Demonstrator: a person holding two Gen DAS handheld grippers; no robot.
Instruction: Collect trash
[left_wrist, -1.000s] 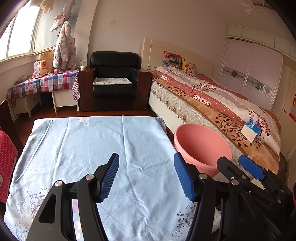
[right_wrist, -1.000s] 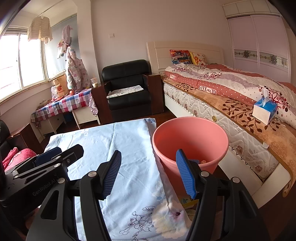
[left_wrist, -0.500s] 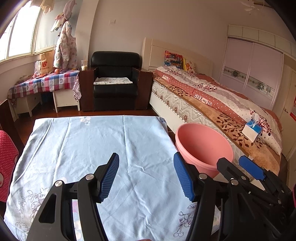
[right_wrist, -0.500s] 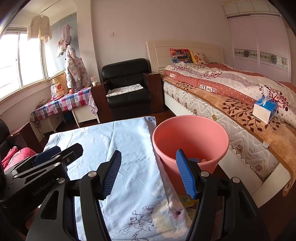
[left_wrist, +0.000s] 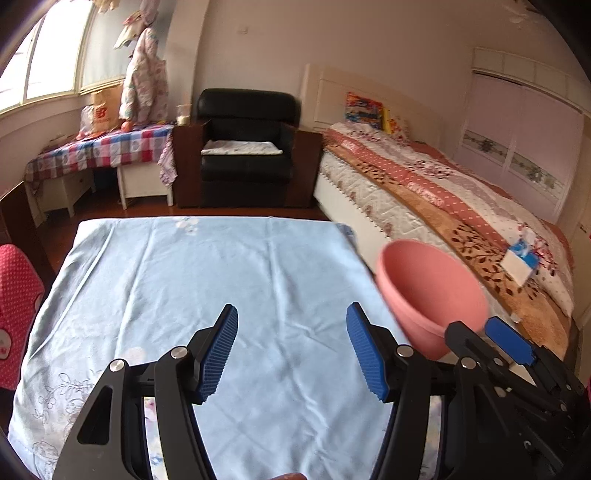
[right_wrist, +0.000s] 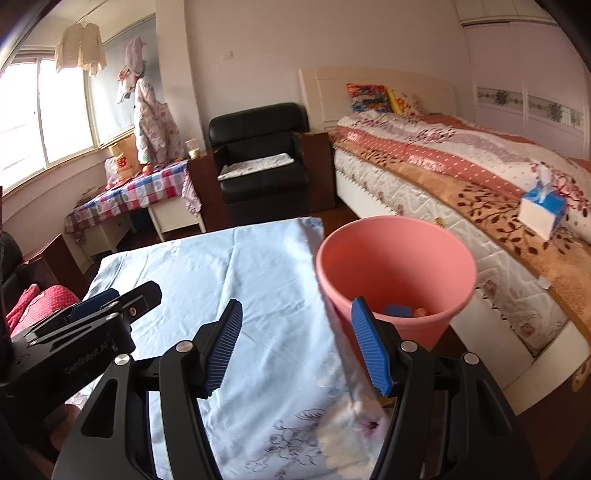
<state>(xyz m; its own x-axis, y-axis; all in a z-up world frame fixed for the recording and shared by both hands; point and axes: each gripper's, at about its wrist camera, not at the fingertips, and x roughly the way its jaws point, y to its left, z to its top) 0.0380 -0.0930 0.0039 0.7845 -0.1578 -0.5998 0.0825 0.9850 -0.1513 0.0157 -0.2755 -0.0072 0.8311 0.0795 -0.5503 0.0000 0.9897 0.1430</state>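
A pink plastic bin (right_wrist: 395, 266) stands on the floor off the right edge of the table, between table and bed; a few small pieces, one blue, lie at its bottom (right_wrist: 400, 311). In the left wrist view the same bin (left_wrist: 428, 291) shows at the right. My left gripper (left_wrist: 291, 350) hangs open over the light-blue tablecloth (left_wrist: 207, 280) with nothing between its blue pads. My right gripper (right_wrist: 297, 345) is open too, empty, over the table's right edge beside the bin. Each gripper appears in the other's view: the right gripper (left_wrist: 509, 354) and the left gripper (right_wrist: 103, 310). No trash shows on the cloth.
A bed (right_wrist: 480, 177) with a patterned cover runs along the right, a blue tissue box (right_wrist: 543, 206) on it. A black armchair (left_wrist: 243, 147) and a low table with a checked cloth (left_wrist: 99, 151) stand at the back. A red dotted chair back (left_wrist: 14, 295) is at the left.
The left wrist view has slid slightly, so the bin and bed sit a little further right and the picture is blurred. The right gripper has stayed put. Both grippers remain open.
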